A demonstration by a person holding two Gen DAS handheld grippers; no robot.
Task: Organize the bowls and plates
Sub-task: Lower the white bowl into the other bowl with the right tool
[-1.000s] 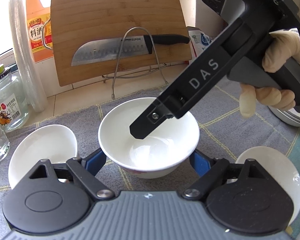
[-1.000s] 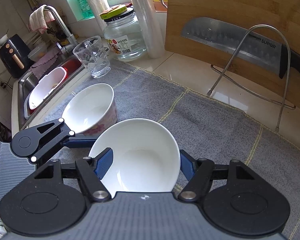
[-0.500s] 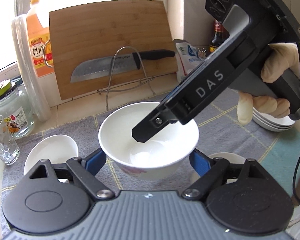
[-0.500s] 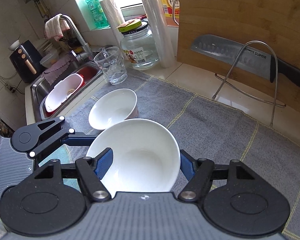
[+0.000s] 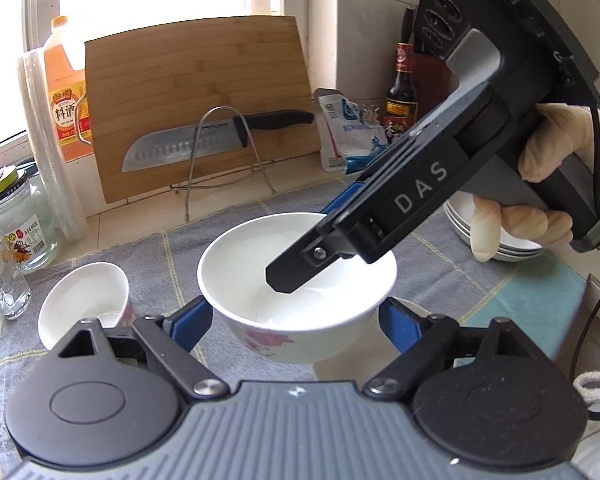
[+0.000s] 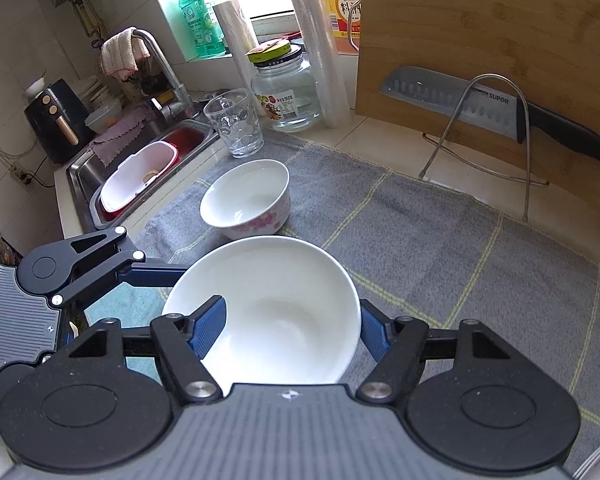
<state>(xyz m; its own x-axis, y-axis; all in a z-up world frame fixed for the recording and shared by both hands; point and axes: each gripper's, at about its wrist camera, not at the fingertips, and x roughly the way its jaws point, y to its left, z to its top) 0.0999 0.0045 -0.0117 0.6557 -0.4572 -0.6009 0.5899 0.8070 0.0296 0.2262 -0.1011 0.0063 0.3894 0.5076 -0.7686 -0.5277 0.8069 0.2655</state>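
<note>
Fingers (image 6: 210,326) gripping bowl (image 6: 268,312), grey towel (image 6: 440,248), sink (image 6: 84,176)

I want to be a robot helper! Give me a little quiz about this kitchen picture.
1. True or false: the knife lies in the sink.
2. What does the left claw hold? A) a spoon B) a bowl C) a pan
3. Where does the other bowl stand?

Key
1. False: the knife leans against the board.
2. B.
3. On the grey cloth, near the glass.
</note>
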